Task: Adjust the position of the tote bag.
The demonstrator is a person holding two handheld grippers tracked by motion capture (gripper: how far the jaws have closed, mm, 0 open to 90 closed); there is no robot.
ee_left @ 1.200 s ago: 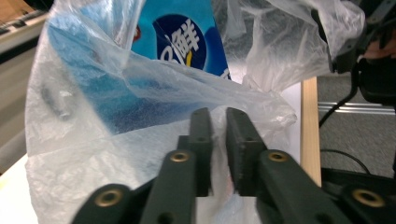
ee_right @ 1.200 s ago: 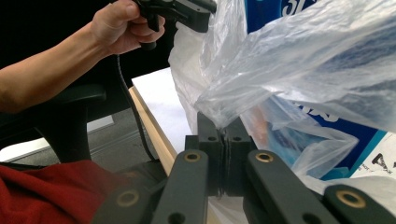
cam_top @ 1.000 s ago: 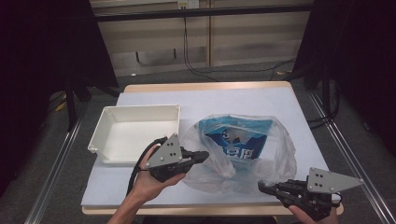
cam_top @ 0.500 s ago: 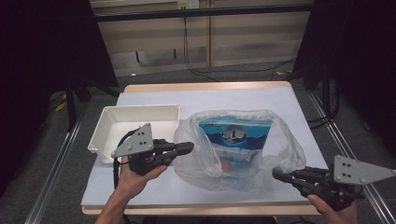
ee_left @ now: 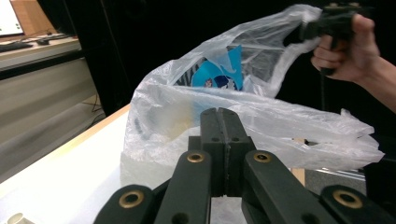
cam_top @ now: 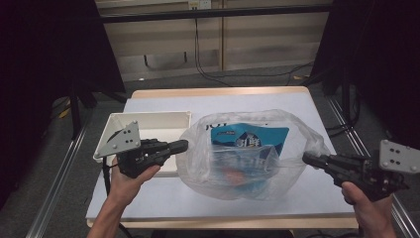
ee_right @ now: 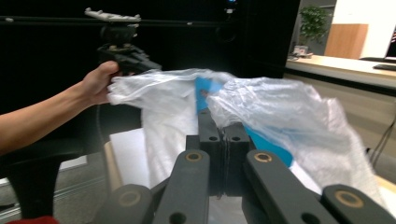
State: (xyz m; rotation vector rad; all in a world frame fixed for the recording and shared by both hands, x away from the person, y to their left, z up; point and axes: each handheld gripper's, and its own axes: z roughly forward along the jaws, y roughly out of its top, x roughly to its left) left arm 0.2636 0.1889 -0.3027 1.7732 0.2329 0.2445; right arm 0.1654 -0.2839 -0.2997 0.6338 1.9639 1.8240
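A: Where is the plastic bag?

B: It sits on the white sheet that covers the table, just right of the white tray. Its mouth is stretched open between the two grippers, one at each side of the bag.

A: What is inside the bag?

B: A blue packet with white print stands toward the bag's far side, and something orange shows through the film nearer the bag's front. I cannot tell what that is.

A: How does the left gripper stand?

B: Its jaws are pressed together at the bag's left edge, over the tray's right rim. In the left gripper view the two black fingers meet flat with the bag's film bunched right at their tips, so they are pinching the bag's edge.

A: And the right gripper?

B: It is at the bag's right edge, jaws likewise closed tight. In the right gripper view its fingers sit together with the film drawn up over them, gripping the bag's rim. That view also shows the left hand at the bag's far side, with the film pulled taut from it.

A: Is the bag lifted?

B: Its edges are raised at both grippers; its bottom rests on the sheet.
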